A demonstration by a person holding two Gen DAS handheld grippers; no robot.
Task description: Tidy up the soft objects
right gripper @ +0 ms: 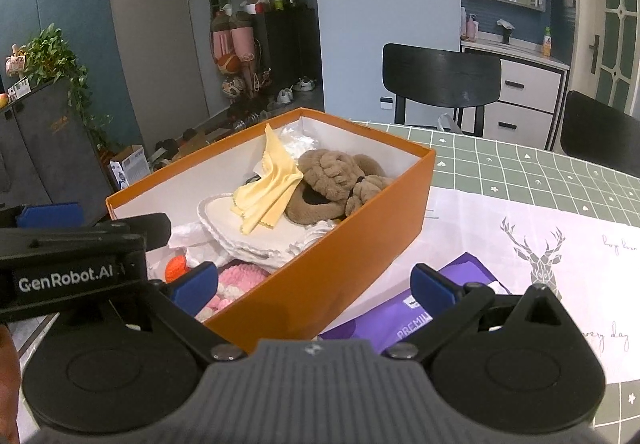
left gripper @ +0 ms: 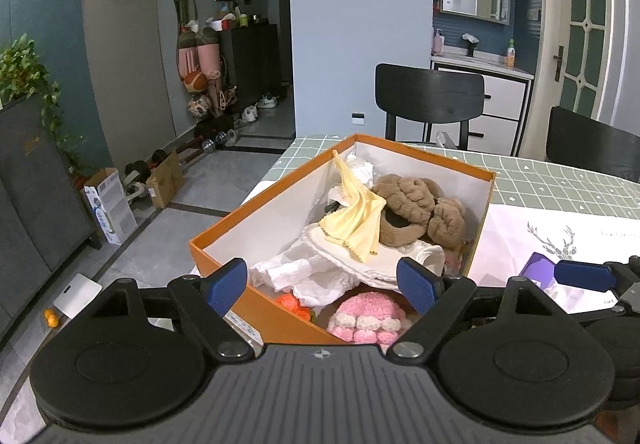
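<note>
An orange box (left gripper: pixel 276 320) (right gripper: pixel 360 220) stands on the table, holding soft things: a brown plush toy (left gripper: pixel 416 212) (right gripper: pixel 340 180), a pale yellow cloth (left gripper: pixel 356 220) (right gripper: pixel 268 188), white fabric (left gripper: pixel 320 272) (right gripper: pixel 248 232), a pink knitted piece (left gripper: pixel 364 318) (right gripper: pixel 236 280) and an orange knitted piece (left gripper: pixel 294 304) (right gripper: pixel 176 268). My left gripper (left gripper: pixel 324 282) is open and empty, above the box's near end. My right gripper (right gripper: pixel 316 284) is open and empty, straddling the box's near right corner. It also shows in the left wrist view (left gripper: pixel 584 276).
A purple packet (right gripper: pixel 404 316) (left gripper: pixel 540 272) lies on the white deer-print cloth (right gripper: pixel 540 256) right of the box. Green checked tablecloth (right gripper: pixel 500 168) behind. Two black chairs (left gripper: pixel 430 94) (right gripper: pixel 600 132) stand at the far side. The table edge drops to the floor left of the box.
</note>
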